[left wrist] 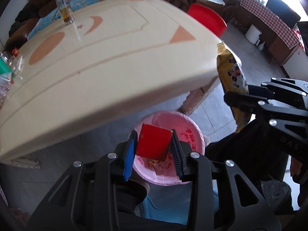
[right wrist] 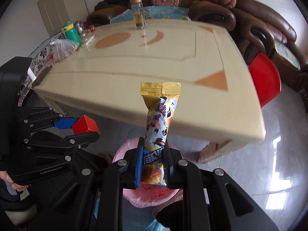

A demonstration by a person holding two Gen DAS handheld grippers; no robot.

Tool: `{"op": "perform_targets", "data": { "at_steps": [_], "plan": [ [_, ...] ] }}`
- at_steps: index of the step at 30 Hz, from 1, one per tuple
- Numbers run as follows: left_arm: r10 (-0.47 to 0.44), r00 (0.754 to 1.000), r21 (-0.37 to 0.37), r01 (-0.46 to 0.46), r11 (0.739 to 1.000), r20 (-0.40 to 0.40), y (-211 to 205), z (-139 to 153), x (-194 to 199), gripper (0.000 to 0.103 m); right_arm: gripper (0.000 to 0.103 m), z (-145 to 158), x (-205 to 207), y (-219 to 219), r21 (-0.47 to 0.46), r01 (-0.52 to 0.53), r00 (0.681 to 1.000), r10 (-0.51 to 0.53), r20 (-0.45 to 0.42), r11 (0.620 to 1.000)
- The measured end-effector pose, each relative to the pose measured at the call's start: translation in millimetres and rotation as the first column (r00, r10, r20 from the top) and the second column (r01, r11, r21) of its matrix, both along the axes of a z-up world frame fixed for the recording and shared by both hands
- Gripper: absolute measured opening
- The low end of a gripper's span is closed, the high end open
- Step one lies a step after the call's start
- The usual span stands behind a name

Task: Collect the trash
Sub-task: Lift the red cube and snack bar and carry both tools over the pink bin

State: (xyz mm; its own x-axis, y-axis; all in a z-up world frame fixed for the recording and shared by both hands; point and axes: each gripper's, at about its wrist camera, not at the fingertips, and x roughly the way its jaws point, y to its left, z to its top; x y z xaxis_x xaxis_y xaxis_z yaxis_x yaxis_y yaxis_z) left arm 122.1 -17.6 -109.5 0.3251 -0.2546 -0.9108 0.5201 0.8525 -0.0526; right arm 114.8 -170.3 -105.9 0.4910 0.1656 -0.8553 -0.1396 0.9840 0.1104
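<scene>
Writing: red print lay on the pink liner of the bin point(left wrist: 189, 123), too blurred to read; the yellow snack wrapper point(right wrist: 156, 127) bore large white characters on a blue band, and the neighbouring gripper's body carried pale lettering too small to make out.
Shapes and materials: the red box point(left wrist: 154, 144) was a smooth, glossy block with sharp edges; the wrapper was shiny foil with a crimped gold top and cartoon figures; the table point(left wrist: 107, 71) was cream with orange ovals, crescents and triangles.
Left gripper point(left wrist: 154, 144): clenched on the red box, blue pad on one side, directly over the bin.
Right gripper point(right wrist: 153, 159): grasping the wrapper's lower part, the wrapper standing upright above the bin's rim.
</scene>
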Motion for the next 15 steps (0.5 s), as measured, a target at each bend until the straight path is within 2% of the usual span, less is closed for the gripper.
{"op": "perform_targets", "data": {
  "at_steps": [7,15],
  "plan": [
    [-0.03,0.995,0.016,0.031,0.999,-0.097,-14.6,-48.5,-8.2,0.035,0.018,-48.2,-5.3,-1.7,-0.013,0.022,0.997,-0.022,-0.073,1.0],
    [-0.028,0.983,0.034,0.034,0.999,-0.182,-26.5,-93.8,-5.9,0.035,0.018,-99.2,-1.1,0.9,0.042,0.038,0.988,-0.032,-0.148,0.998]
  ]
}}
